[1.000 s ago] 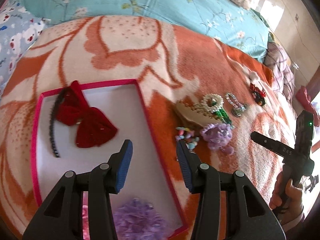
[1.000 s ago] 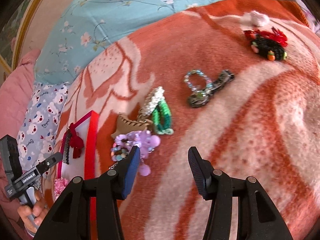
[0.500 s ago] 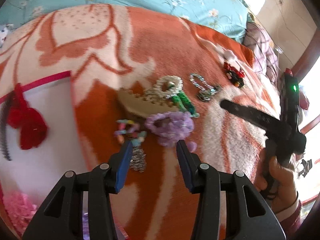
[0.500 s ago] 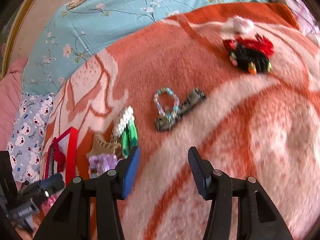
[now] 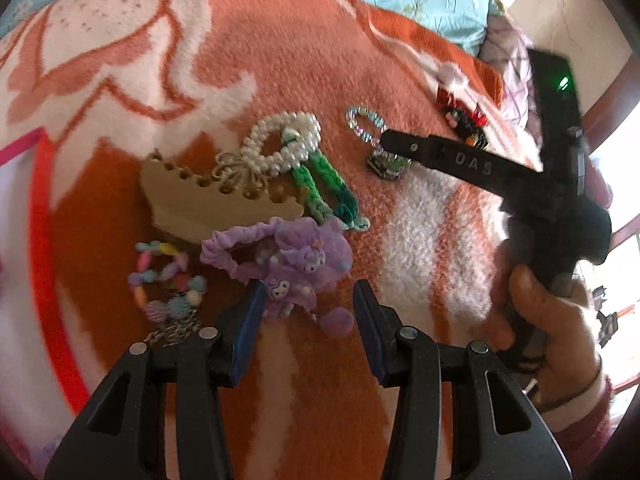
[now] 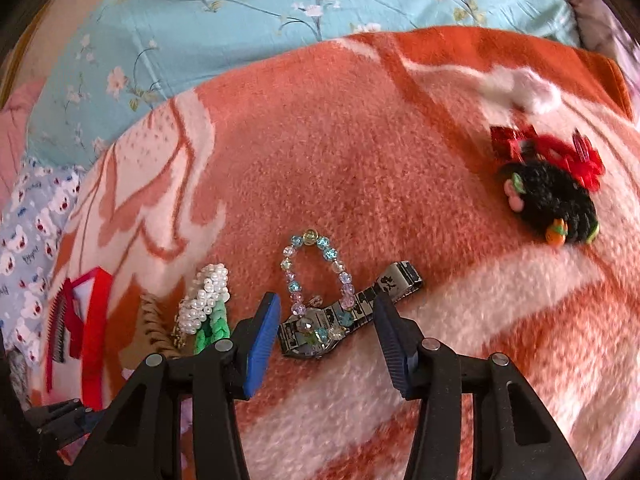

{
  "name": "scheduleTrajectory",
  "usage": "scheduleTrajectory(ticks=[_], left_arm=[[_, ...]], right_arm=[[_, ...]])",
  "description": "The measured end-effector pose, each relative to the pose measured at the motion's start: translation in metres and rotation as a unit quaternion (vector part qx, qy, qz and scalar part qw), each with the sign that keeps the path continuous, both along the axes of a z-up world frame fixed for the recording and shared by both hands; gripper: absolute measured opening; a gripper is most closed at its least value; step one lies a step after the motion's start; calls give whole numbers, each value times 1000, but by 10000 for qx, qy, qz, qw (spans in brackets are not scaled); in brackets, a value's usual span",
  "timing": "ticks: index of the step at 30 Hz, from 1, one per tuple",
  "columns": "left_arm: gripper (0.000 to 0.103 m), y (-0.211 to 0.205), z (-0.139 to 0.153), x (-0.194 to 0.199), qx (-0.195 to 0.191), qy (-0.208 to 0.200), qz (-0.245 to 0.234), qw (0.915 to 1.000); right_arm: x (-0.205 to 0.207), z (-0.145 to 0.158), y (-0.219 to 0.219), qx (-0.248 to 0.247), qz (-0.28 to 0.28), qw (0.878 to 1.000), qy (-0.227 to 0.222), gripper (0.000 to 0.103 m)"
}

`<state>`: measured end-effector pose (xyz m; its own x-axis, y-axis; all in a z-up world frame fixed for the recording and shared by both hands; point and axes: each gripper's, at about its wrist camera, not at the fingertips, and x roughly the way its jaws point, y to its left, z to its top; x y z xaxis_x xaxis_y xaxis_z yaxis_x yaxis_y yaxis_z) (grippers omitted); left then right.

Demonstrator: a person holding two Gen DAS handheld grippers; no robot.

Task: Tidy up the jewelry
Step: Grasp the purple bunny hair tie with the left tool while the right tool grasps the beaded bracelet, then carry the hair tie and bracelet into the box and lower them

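Note:
On the orange and white blanket lies a heap of jewelry. My left gripper [image 5: 308, 292] stands open just above the purple scrunchie [image 5: 296, 256], whose lower part lies between the fingers. Beside it are a tan hair clip [image 5: 208, 204], a pearl bracelet [image 5: 280, 140], a green braid [image 5: 324, 188] and a pastel bead bracelet [image 5: 160, 276]. My right gripper [image 6: 326, 304] is closing, with the watch [image 6: 360, 308] and the crystal bead bracelet [image 6: 316, 264] between its fingers; the pads do not press on them.
The red-rimmed box [image 6: 92, 320] stands at the left with a red bow headband inside. A black scrunchie [image 6: 552, 200] and a red clip [image 6: 552, 148] lie at the far right. Blue floral bedding [image 6: 280, 12] lies beyond the blanket. A hand [image 5: 532, 320] holds the right gripper.
My left gripper has left the box and moved right, down to the purple scrunchie. My right gripper has swung over to the watch and bead bracelet, and its jaws have narrowed a little.

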<state>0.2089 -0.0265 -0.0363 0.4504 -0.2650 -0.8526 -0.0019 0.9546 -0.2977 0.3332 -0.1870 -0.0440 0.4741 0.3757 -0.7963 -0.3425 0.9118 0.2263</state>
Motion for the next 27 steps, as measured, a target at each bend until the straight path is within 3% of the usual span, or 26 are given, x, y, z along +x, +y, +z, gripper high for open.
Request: scheduleTrajectory(ticks=[1, 2, 3, 5, 10, 11, 27], left_arm=[[44, -3, -3, 2, 106, -11, -4, 9999], [40, -3, -4, 3, 153, -35, 5, 9999], [36, -4, -3, 3, 223, -81, 17, 9997], [14, -1, -2, 3, 280, -101, 22, 9996], [13, 17, 5, -4, 82, -193, 85, 9997], [1, 19, 7, -6, 71, -221, 101, 9997], [2, 45, 56, -59, -45, -775, 267, 9966]], right_arm=[[-1, -1, 0, -95, -8, 9999, -37, 41], [0, -1, -1, -101, 9, 9999, -49, 24], [1, -2, -3, 31, 58, 10000, 11, 16], [2, -2, -6, 57, 37, 10000, 47, 8], [-4, 3, -7, 319, 46, 9994, 113, 7], [-7, 5, -8, 344, 41, 9994, 92, 7], [-65, 54, -6, 1047, 276, 9940, -128, 7]])
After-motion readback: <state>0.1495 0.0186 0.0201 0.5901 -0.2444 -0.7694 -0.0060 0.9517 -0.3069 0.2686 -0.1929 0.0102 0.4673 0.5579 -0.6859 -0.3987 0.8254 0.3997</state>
